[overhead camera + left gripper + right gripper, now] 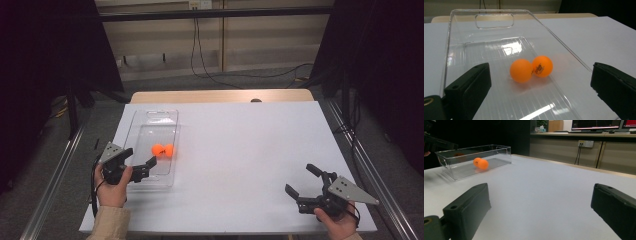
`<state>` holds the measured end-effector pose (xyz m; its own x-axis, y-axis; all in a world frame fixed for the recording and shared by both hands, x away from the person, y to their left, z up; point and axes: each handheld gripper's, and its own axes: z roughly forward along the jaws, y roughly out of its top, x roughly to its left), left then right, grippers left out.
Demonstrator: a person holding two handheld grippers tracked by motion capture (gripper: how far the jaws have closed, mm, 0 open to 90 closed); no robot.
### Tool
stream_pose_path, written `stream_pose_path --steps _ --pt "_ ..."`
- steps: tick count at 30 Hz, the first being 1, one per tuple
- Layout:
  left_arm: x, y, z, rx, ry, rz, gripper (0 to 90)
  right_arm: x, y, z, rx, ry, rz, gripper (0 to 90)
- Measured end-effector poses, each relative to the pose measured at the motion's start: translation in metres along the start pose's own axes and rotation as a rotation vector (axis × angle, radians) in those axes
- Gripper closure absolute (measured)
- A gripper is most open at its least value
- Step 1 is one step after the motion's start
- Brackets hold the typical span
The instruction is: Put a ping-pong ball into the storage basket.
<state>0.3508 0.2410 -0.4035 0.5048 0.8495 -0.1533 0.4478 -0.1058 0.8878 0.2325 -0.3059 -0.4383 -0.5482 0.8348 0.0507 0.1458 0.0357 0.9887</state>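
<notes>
With both grippers open and empty, lower the left gripper (139,162) squarely over the nearer of two touching balls (521,70) lying mid-tray (499,17), left of centre, keeping the right gripper (306,180) clear.

**Bright tabletop, dark surroundings**

From my high view the white table (240,150) is evenly lit from above, while the far left and right corners of the room sink into near black. Shadows under things are faint and soft. In my left gripper view the clear tray (499,15) throws white glare streaks off its ribbed floor, and the two orange balls (531,68) look sharp. My right gripper view is softer: the black jaws at the bottom edge are out of focus.
</notes>
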Motion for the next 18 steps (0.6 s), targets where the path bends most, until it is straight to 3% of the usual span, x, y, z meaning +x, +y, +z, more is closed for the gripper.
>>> stream_pose_path --steps 5,10,18 --pt "-0.002 -0.001 -0.003 -0.019 -0.01 0.008 3.2 0.0 0.0 0.0 0.001 -0.001 0.002 1.6" --pt "-0.004 -0.001 -0.007 -0.073 -0.023 0.024 3.1 0.0 0.0 0.0 0.0 0.002 -0.001 1.6" --pt "-0.008 -0.005 -0.011 -0.1 -0.041 0.04 2.8 0.0 0.0 0.001 0.0 0.002 0.002 1.7"
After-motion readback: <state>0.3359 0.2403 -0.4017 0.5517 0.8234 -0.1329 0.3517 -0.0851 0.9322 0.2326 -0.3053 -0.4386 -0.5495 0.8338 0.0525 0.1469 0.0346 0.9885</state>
